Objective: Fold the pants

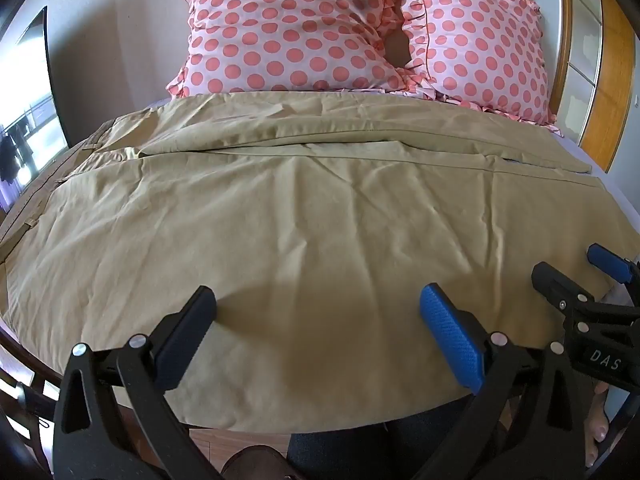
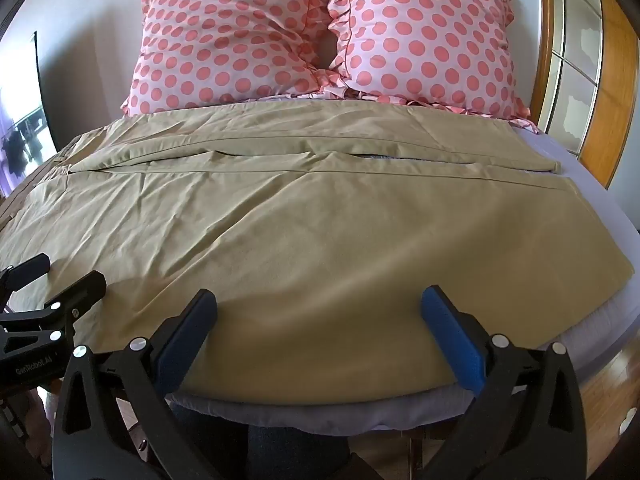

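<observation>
In the left wrist view, the left gripper (image 1: 318, 322) hovers spread and empty over the near edge of the pants (image 1: 304, 216), which lie flat on the bed (image 1: 624, 208), long axis left to right. In the right wrist view, the right gripper (image 2: 319, 322) is also spread and empty, nearer the right cuff end, waistband far left.

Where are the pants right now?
The tan pants lie spread flat across the bed, legs side by side, in front of the two polka-dot pillows. Both open grippers, left and right, hover over their near edge.
</observation>
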